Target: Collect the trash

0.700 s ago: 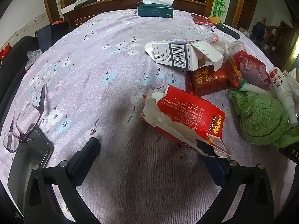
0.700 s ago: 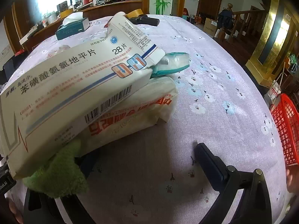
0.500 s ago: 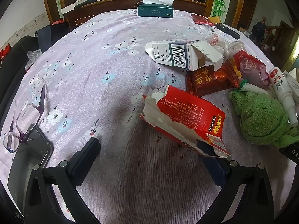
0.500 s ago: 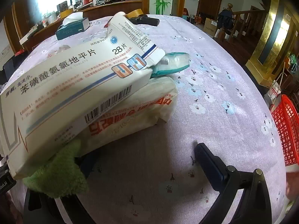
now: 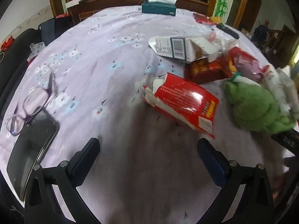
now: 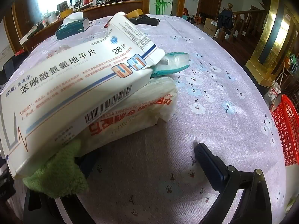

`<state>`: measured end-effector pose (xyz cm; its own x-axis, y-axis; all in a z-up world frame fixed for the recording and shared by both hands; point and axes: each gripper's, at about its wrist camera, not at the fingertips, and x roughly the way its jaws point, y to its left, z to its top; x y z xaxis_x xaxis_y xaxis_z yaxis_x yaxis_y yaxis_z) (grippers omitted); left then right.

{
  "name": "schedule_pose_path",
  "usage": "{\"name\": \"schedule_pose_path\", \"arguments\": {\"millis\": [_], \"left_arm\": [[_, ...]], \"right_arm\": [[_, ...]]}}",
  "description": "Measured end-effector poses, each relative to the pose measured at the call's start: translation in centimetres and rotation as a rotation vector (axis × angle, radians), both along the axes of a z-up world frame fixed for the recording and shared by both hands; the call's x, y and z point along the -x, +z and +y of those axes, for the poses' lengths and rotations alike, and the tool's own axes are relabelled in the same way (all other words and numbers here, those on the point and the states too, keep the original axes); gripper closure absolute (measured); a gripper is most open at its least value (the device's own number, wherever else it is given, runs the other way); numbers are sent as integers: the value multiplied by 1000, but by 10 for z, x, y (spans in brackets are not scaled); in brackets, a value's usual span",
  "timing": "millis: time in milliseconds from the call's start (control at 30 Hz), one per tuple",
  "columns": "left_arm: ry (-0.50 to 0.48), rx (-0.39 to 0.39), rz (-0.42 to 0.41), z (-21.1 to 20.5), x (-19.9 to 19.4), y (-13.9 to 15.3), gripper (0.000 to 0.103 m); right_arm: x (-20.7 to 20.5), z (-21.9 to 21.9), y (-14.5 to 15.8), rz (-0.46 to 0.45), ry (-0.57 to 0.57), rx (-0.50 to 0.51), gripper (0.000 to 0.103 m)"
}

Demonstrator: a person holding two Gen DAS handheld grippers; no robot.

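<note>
In the left wrist view my left gripper (image 5: 149,160) is open and empty, low over the lilac flowered tablecloth (image 5: 104,59). A torn red carton (image 5: 184,101) lies just beyond its right finger. Behind it lie a white barcode box (image 5: 174,46), a dark red packet (image 5: 205,69) and a green cloth (image 5: 254,108). In the right wrist view my right gripper (image 6: 145,164) is open; its left finger is partly hidden under a green cloth (image 6: 59,175). A white medicine box (image 6: 74,85) rests on a white wipes pack (image 6: 138,115), with a teal packet (image 6: 173,63) behind.
Glasses (image 5: 31,102) and a black phone (image 5: 31,149) lie at the left of the table. A teal tissue box (image 5: 158,8) stands at the far edge. A red mesh basket (image 6: 287,130) stands off the table's right side. A black remote (image 6: 147,21) lies far back.
My left gripper has pulled back and shifted slightly left, so the red carton now lies farther from its right finger; the view is blurred by motion. The right gripper has barely moved.
</note>
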<state>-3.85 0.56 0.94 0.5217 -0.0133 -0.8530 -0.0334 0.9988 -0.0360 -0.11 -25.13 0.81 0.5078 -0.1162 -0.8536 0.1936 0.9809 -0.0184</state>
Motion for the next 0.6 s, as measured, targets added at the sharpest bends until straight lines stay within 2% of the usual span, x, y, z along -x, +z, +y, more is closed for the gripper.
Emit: {"name": "schedule_pose_path", "arguments": {"millis": [100,200,267,433,600], "left_arm": [[-13,-5,-39,-2,18,13,0],[-19,6,-68,-5,32,31,0],[-23,7,-94,-8,45,46,0],[-5,9,-154,-19,76,81,0],[33,-4,-200,-41,110,101,0]], "right_arm": [[0,0,0,2,3,2,0],[1,-2,3,73,66,-11,0],[12,-5,6,83,74,-5,1],[65,-23,42,31,141,-8,1],[107,-35,78,-46,223,-1,0]]}}
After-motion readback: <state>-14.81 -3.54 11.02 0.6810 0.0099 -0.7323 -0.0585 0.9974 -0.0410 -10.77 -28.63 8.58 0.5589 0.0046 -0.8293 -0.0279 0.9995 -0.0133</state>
